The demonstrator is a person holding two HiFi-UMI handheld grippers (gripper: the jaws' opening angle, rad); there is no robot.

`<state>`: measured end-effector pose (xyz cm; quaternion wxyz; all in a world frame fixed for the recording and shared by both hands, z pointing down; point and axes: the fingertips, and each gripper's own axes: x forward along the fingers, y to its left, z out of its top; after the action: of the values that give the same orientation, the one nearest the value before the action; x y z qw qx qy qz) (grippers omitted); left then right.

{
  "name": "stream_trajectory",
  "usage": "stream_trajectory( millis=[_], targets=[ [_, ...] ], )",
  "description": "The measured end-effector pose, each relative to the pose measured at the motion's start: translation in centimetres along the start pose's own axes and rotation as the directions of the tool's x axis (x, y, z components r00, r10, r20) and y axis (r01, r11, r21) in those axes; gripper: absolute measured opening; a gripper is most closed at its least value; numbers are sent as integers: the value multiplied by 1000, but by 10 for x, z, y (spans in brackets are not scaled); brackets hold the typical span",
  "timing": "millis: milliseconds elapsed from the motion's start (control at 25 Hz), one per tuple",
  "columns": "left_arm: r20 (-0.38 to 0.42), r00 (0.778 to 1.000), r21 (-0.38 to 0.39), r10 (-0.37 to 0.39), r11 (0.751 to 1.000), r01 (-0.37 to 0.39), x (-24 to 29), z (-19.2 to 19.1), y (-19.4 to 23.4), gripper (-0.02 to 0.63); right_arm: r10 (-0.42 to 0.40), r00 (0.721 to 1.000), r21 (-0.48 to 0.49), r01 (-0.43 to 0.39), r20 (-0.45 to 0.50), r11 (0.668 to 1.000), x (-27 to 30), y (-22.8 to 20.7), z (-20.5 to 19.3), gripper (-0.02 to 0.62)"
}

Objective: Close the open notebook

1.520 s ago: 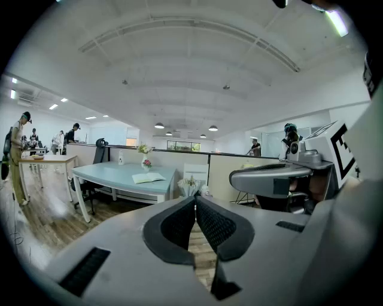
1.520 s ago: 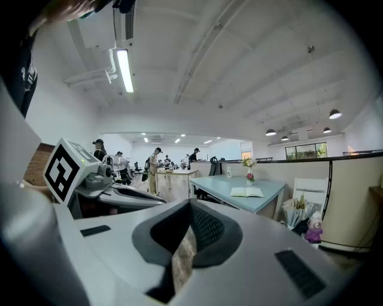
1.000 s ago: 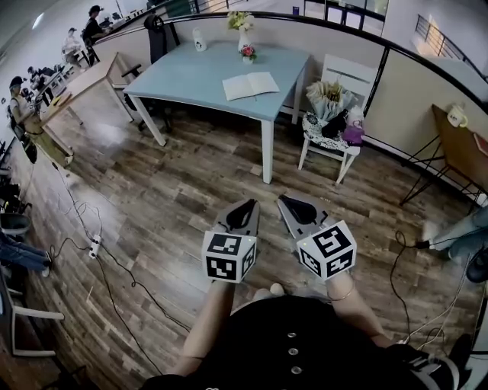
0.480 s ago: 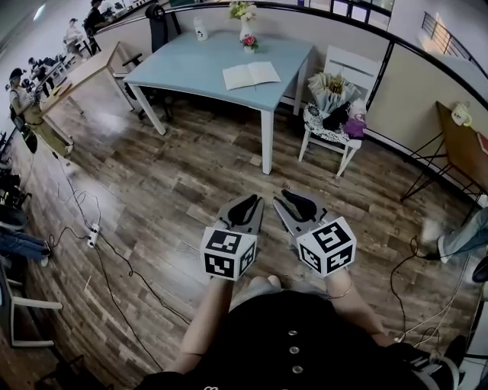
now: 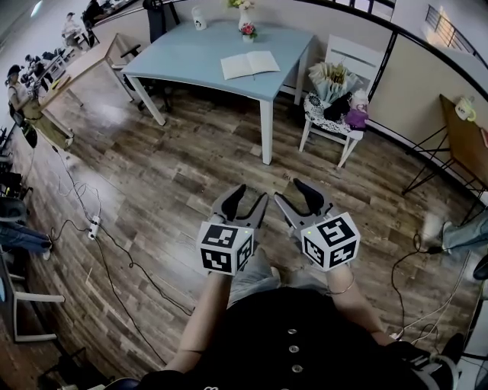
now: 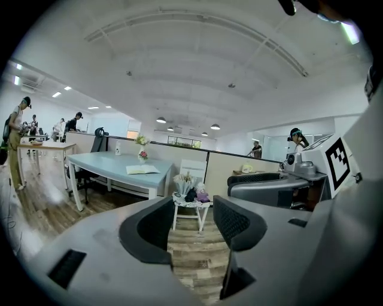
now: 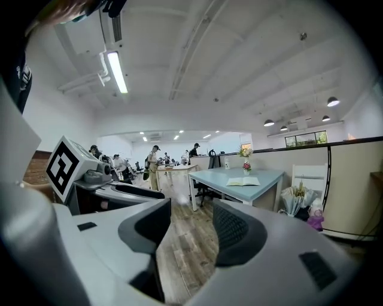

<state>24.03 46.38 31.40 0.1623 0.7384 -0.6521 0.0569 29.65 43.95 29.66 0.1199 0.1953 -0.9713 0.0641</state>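
An open notebook (image 5: pixel 250 65) lies flat on a light blue table (image 5: pixel 191 61) far ahead; it also shows as the notebook (image 6: pixel 142 170) in the left gripper view and the notebook (image 7: pixel 242 181) in the right gripper view. My left gripper (image 5: pixel 248 199) and right gripper (image 5: pixel 290 191) hang side by side over the wood floor, well short of the table. Both are open, nothing between their jaws. The left gripper (image 6: pixel 192 222) and right gripper (image 7: pixel 192 226) each show a clear gap with floor behind.
A white chair (image 5: pixel 337 99) piled with a bouquet and bags stands right of the table. Flower vases (image 5: pixel 247 30) and a white cup (image 5: pixel 198 19) sit at the table's far edge. Cables (image 5: pixel 99 251) trail over the floor at left. People stand by a wooden desk (image 5: pixel 80 68) at far left.
Both grippers went from nearly shut to open. The view has advanced a little toward the table.
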Motion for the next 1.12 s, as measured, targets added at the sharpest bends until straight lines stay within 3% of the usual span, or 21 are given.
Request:
stream_trajectory(
  millis=[600, 1120],
  targets=[
    [-58, 997, -38, -42, 998, 40, 54, -1, 52, 190, -9, 999, 23, 10, -36, 1000, 66, -42, 0, 206],
    [-21, 998, -40, -60, 997, 59, 132, 61, 162, 190, -63, 997, 28, 64, -49, 998, 182, -105, 44, 204]
  ],
)
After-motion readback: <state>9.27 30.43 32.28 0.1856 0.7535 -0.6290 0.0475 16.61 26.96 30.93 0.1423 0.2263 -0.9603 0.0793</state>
